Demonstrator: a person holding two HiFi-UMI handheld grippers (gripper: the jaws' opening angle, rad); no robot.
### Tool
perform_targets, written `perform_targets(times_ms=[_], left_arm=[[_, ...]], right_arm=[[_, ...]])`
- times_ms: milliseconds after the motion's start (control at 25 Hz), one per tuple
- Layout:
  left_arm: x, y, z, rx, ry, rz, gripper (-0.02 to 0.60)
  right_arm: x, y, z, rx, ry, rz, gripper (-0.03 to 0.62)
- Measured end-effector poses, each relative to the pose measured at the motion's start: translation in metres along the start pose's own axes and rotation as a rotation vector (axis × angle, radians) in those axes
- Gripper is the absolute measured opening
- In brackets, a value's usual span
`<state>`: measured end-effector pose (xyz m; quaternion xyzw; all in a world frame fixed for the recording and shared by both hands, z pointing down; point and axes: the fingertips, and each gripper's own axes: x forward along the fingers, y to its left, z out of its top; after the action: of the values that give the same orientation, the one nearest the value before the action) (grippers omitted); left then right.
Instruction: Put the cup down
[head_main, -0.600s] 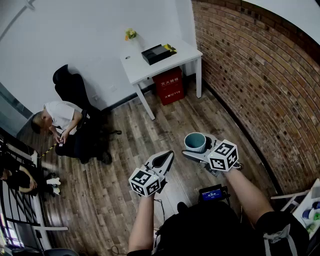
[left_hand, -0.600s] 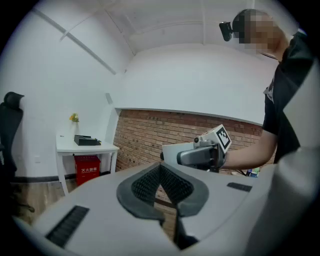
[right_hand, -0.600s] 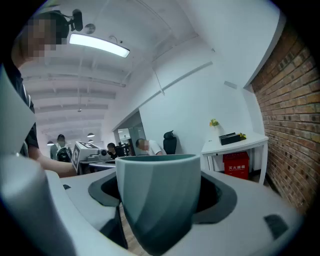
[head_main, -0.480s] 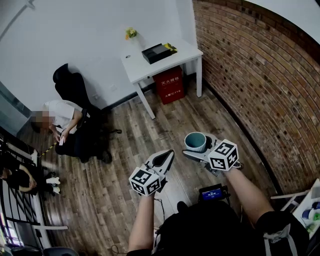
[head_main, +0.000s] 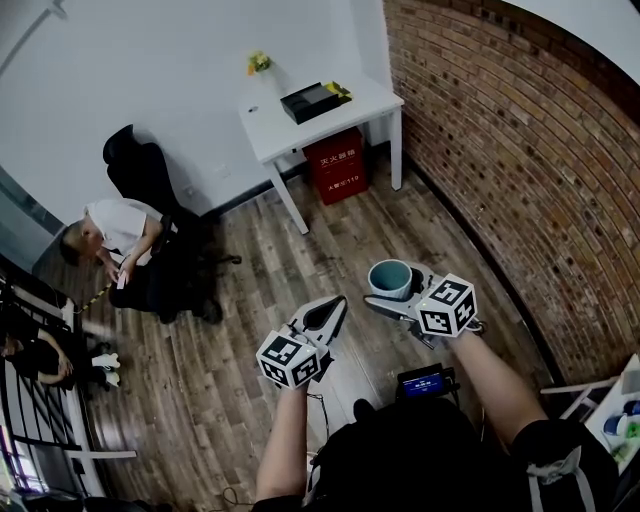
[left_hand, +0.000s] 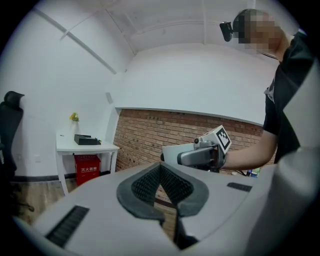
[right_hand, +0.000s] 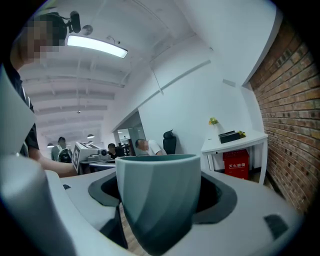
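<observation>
Two grippers show low in the head view, one in each of the person's hands. The right gripper (head_main: 396, 289), just right of centre, has its fingers (right_hand: 222, 196) spread wide around a cup (head_main: 390, 279). In the right gripper view the teal cup fills the lower middle of the frame. It stands upright with its mouth at the top, and the dark pads press on its sides from left and right. The cup is held in the air above the wooden floor (head_main: 262, 262), touching nothing but the pads. From above, its open mouth and pale rim face the camera.

The left gripper (head_main: 331, 311), left of the cup and slightly lower in the head view, carries nothing. In the left gripper view its ribbed fingers (left_hand: 144, 184) meet at their tips. Only a narrow wedge of space stays between the pads further back, and brick shows through it. The two grippers are near each other but apart.

At the upper middle of the head view a white table (head_main: 352, 102) stands against the white wall. It holds a black box (head_main: 308, 102) and a small yellow plant (head_main: 259, 64), and a red box (head_main: 336, 165) sits under it. A brick wall (head_main: 520, 160) runs down the right side. At the left, a person (head_main: 118, 238) sits bent forward beside a black chair (head_main: 138, 170).
</observation>
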<state>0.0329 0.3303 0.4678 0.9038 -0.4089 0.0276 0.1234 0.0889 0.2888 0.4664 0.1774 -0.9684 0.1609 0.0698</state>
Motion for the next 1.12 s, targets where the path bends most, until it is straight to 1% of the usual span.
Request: perform_targets(times_ms=[320,1120], left_arm=[[0.003,0.002,0.003,-0.006,-0.004,-0.007,0.008],[0.009,0.010,0.000,-0.016,0.001,-0.015,0.008]], right_arm=[[0.001,0.000,0.002,0.002,0.013,0.012,0.402],[0.006,-0.012,-0.002,0.023,0.025,-0.002,0.402]])
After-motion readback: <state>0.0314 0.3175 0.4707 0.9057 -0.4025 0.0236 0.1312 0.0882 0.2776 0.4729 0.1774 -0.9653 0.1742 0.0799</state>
